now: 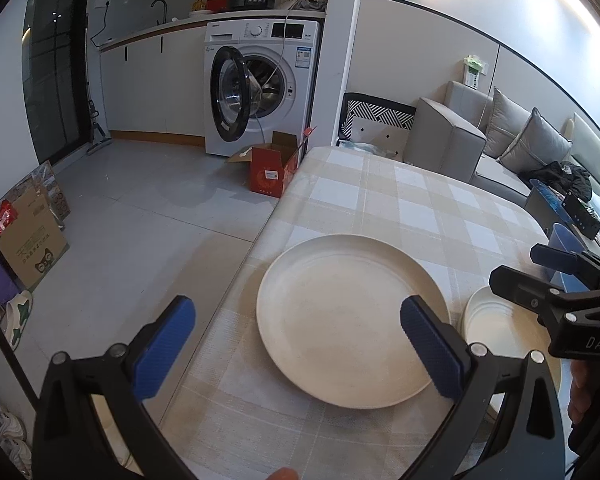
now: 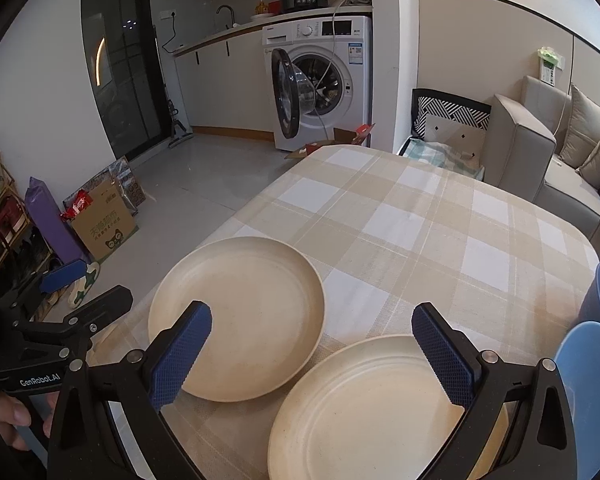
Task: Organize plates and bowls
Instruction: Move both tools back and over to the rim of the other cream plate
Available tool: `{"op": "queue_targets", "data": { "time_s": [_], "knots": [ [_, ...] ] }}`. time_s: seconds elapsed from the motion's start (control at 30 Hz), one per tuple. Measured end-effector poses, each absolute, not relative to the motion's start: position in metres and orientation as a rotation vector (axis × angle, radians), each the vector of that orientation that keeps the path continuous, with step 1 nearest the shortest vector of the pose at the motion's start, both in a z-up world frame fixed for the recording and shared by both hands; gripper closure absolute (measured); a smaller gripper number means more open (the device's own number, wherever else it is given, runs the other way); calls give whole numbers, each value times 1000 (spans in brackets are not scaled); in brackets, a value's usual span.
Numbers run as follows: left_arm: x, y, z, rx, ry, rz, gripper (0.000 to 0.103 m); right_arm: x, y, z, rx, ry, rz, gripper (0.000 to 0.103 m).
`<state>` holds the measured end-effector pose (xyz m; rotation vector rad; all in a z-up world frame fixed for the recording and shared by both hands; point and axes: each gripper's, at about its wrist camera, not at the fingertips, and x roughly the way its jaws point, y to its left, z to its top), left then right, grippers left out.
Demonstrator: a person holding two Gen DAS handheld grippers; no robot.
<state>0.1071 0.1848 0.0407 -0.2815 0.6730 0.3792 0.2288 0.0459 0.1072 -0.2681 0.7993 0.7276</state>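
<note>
A large cream plate (image 1: 350, 320) lies near the left edge of the checked table (image 1: 400, 200); it also shows in the right wrist view (image 2: 244, 316). A second cream plate (image 2: 364, 408) lies to its right, partly seen in the left wrist view (image 1: 496, 320). My left gripper (image 1: 298, 350) is open and empty, hovering over the large plate's near left side. My right gripper (image 2: 312, 354) is open and empty, above the gap between the two plates. Blue bowls (image 2: 596, 344) sit at the table's right edge.
The table's left edge drops to a tiled floor (image 1: 140, 220) with cardboard boxes (image 1: 28, 236) and a red box (image 1: 272, 170). A washing machine (image 1: 260, 84) with its door open stands behind. A grey sofa (image 1: 500, 140) is at the right.
</note>
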Motion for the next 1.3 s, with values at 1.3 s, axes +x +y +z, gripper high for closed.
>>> {"op": "queue_targets", "data": {
  "time_s": [1.3],
  "knots": [
    [132,201,-3,-290,768,411,0,260,87,56,-335,914,728,1]
  ]
}}
